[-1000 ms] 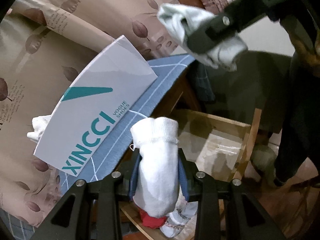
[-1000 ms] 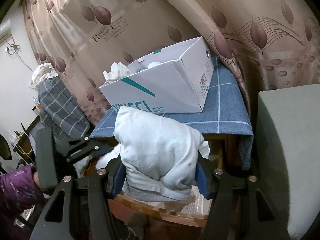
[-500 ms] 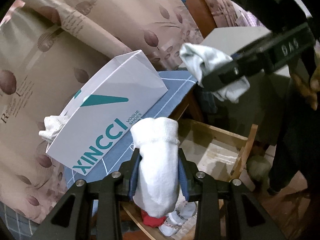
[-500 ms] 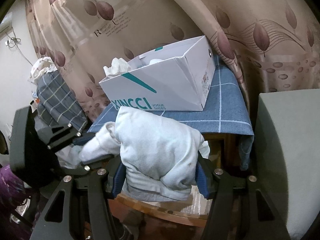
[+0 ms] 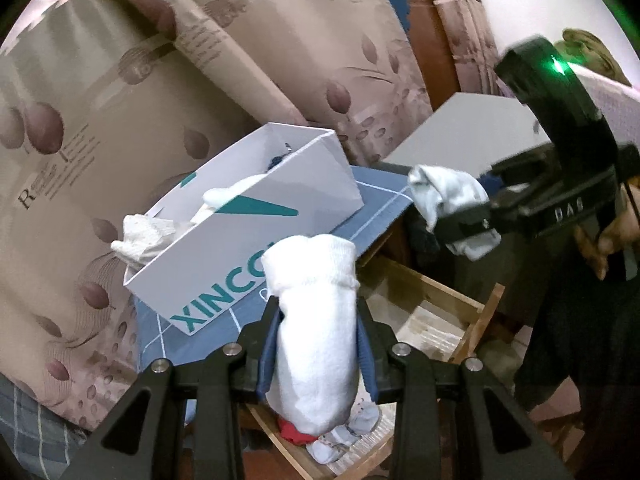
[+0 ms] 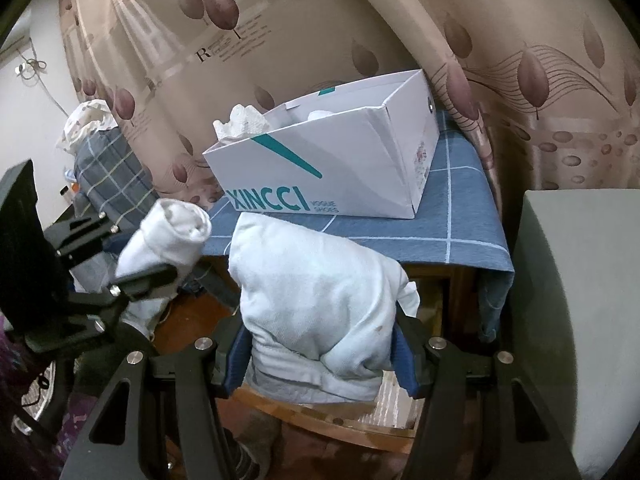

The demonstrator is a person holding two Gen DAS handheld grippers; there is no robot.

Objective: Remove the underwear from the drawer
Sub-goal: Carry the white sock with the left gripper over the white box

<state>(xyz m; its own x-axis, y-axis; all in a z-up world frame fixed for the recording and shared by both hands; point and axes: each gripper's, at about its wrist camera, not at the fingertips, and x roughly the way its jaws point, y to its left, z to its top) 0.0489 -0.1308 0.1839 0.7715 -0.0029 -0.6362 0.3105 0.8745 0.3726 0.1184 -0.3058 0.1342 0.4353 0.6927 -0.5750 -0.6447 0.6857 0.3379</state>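
The left hand-held gripper (image 5: 316, 344) is angling downward toward the shoe box (image 5: 256, 236), its jaws partly closed and pinching a rolled white garment (image 5: 314, 320) upright in front of the box, above the open drawer (image 5: 424, 320). The right hand-held gripper (image 6: 320, 354) is tilting down likewise, clamping a pale blue bundle (image 6: 320, 304) just below the box on the desk (image 6: 460, 216).
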